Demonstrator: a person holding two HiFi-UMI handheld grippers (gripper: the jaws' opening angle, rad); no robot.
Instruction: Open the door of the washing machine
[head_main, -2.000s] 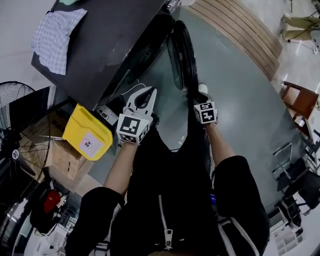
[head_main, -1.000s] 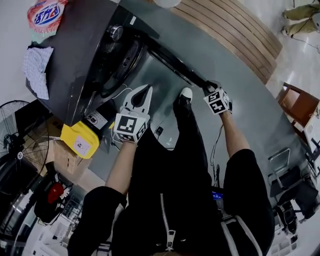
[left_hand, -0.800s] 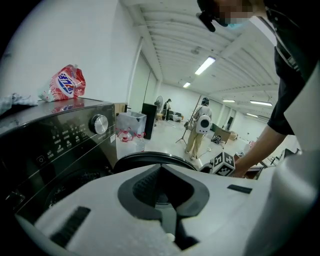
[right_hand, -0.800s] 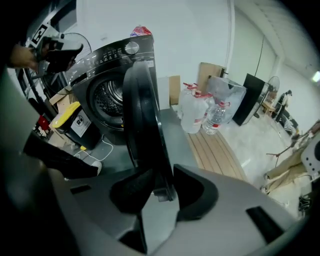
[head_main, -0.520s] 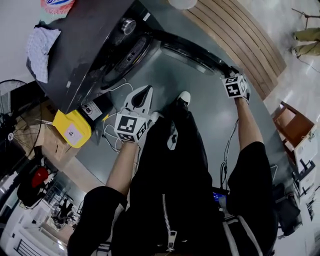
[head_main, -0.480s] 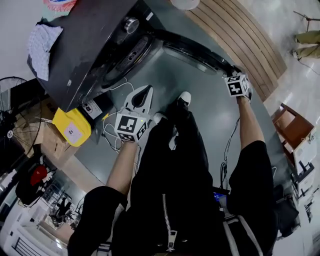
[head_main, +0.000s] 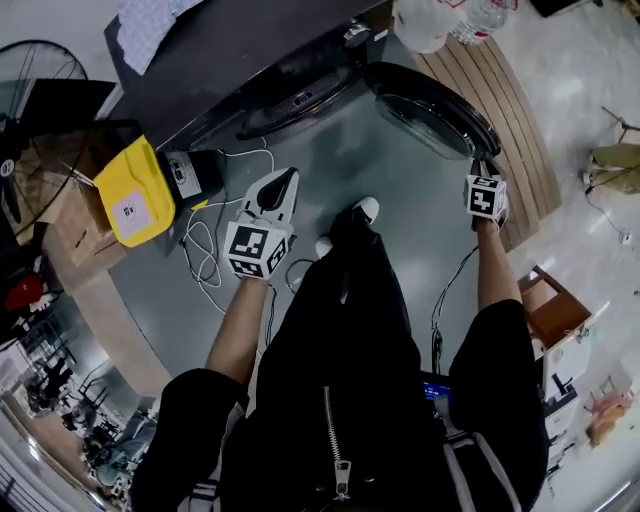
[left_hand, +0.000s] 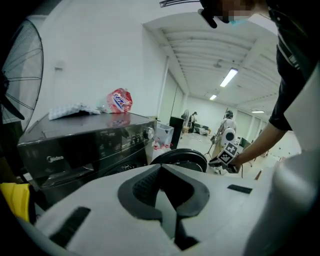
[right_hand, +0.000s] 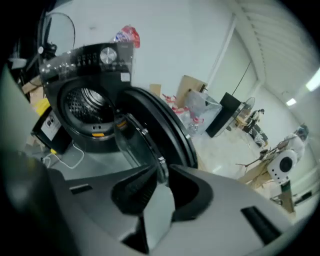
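I judge the task all but complete: the washing machine (right_hand: 80, 62) door (right_hand: 155, 125) stands wide, its rim pinched in my right gripper (right_hand: 161, 175) jaws, while my left gripper (left_hand: 162, 172) jaws are pressed together, empty.

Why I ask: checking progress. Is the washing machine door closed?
No, the door stands swung open, leaving the drum exposed.

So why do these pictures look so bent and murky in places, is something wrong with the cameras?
Head view: the wide lens curves the wooden planks, and the washing machine top is nearly black. Left gripper view: ceiling lights glare white; the left tool up close looks soft. Right gripper view: dark rounded corners and smeared edges, while drum and door look clearer.
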